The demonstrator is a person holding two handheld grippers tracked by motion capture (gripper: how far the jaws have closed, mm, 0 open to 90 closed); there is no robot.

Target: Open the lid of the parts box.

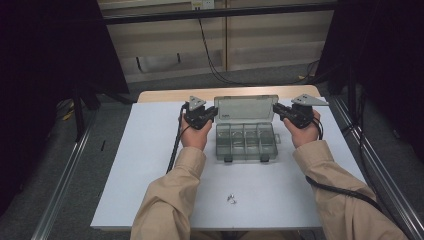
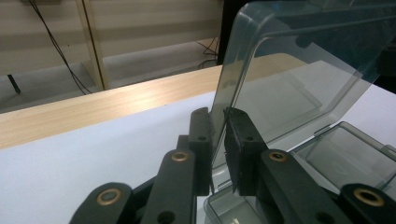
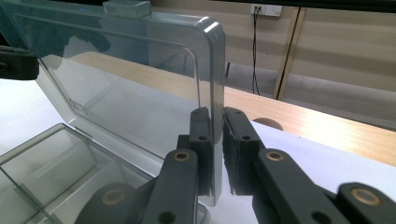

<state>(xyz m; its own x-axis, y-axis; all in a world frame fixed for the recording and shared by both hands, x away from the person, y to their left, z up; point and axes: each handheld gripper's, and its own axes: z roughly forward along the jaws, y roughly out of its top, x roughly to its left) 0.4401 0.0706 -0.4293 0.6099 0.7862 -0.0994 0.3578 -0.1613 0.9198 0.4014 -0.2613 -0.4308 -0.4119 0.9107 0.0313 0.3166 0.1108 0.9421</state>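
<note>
A clear smoky plastic compartment box lies on the white sheet with its lid standing upright at the back. My left gripper is shut on the lid's left edge, and my right gripper is shut on its right edge. In the left gripper view the jaws pinch the thin lid wall above the box's compartments. The right gripper view has my right gripper clamped on the lid's edge, with the empty tray below.
Small metal screws lie on the white sheet near the front edge. A strip of wooden tabletop runs behind the sheet. Metal rails flank the table, and cables hang at the back.
</note>
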